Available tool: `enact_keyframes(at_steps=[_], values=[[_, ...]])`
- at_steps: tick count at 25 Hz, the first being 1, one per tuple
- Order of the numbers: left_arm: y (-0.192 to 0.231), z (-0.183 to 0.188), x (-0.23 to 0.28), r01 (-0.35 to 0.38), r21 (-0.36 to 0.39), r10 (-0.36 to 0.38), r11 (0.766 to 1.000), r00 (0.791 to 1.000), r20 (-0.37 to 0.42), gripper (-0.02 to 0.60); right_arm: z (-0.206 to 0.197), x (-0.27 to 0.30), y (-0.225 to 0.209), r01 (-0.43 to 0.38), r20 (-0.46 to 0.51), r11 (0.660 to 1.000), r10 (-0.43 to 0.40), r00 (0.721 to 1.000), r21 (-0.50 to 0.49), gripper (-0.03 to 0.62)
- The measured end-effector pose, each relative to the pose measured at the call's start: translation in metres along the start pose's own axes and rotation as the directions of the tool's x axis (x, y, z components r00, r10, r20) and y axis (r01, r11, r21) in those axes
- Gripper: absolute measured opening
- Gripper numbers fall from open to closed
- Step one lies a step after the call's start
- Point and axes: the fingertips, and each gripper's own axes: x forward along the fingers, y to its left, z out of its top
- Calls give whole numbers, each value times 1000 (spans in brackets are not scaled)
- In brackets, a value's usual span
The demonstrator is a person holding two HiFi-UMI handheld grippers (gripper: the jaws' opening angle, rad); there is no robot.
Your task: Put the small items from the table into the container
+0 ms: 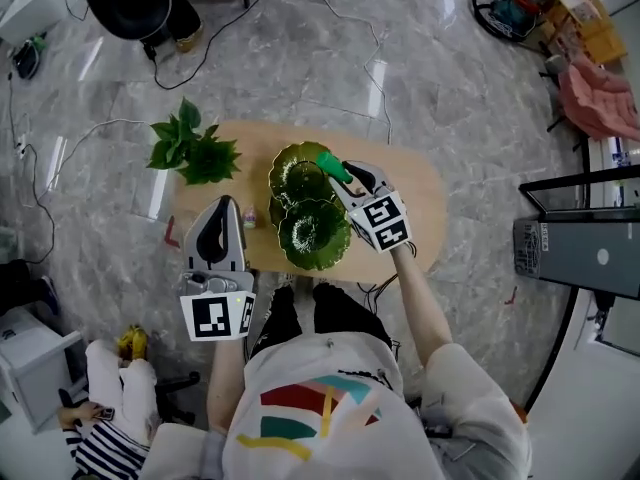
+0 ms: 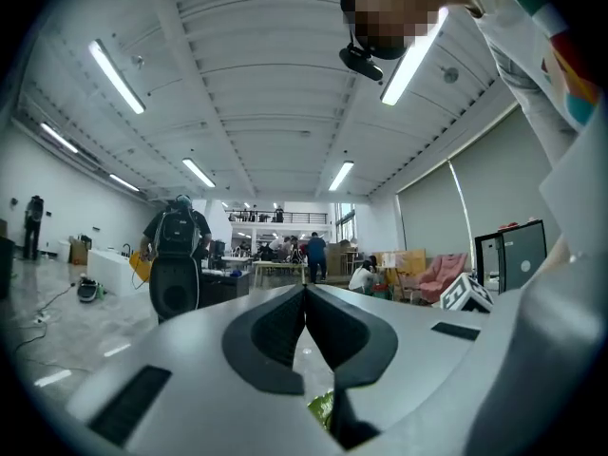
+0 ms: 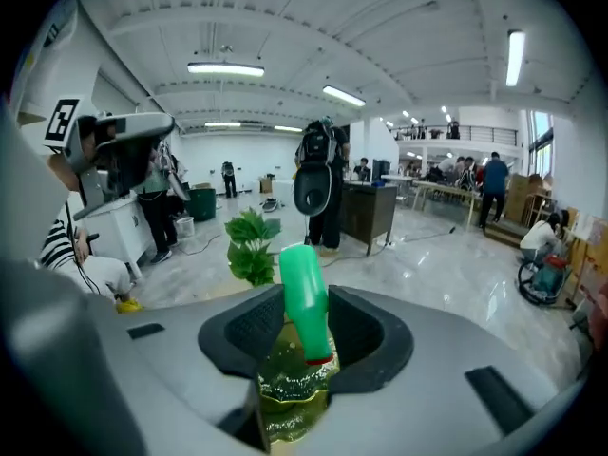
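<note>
Overhead, the head view shows the right gripper (image 1: 338, 176) holding a green bottle (image 1: 332, 165) above a green glass dish (image 1: 285, 173) on the tabletop (image 1: 420, 198), with the left gripper (image 1: 224, 206) off to its left. In the left gripper view, the jaws are pressed together and empty. In the right gripper view, the jaws are partly apart and clamp the bottle, with the dish directly beneath.

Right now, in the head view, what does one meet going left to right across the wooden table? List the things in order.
leafy plant → small item → green glass dishes → right claw, closed on the green bottle
</note>
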Motion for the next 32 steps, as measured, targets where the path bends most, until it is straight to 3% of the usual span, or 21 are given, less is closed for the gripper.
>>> enact_keyframes(at_steps=[5, 9, 13, 16, 19, 23, 24, 25, 26, 29, 32], values=[[12, -40, 2, -30, -11, 29, 999, 997, -73, 9, -54, 72, -15, -74, -143, 997, 69, 987, -25, 152], [8, -54, -14, -42, -30, 38, 999, 992, -120, 9, -80, 93, -8, -135, -227, 991, 131, 965, -1, 153], [8, -55, -14, -32, -32, 28, 999, 992, -124, 9, -85, 107, -7, -138, -248, 990, 140, 959, 26, 159], [5, -47, -11, -25, -30, 22, 999, 995, -102, 9, -76, 105, -11, -117, -236, 993, 116, 965, 9, 204], [-2, -35, -6, -1, -18, -1, 1000, 997, -78, 9, -49, 85, -15, -93, -171, 996, 94, 981, 12, 206], [-12, -11, 5, 32, -5, -32, 999, 999, -39, 9, 19, 19, -19, -2, -4, 1000, 2, 1000, -23, 192], [-14, -4, 8, 41, -1, -41, 999, 999, -26, 9, 38, -3, -22, 50, 50, 999, -48, 998, -19, 104], [-15, 3, 12, 50, 4, -50, 999, 999, -12, 9, 56, -26, -23, 101, 104, 995, -99, 990, -11, 28], [-17, 9, 15, 59, 10, -59, 998, 998, 4, 9, 72, -48, -22, 143, 158, 990, -141, 977, 3, 16], [-23, 31, 26, 87, 27, -89, 996, 994, 61, 9, 108, -110, -12, 226, 300, 971, -240, 923, 79, 14], [-33, 55, 37, 124, 55, -129, 991, 985, 117, 9, 126, -156, -2, 283, 382, 946, -322, 866, 157, 14]])
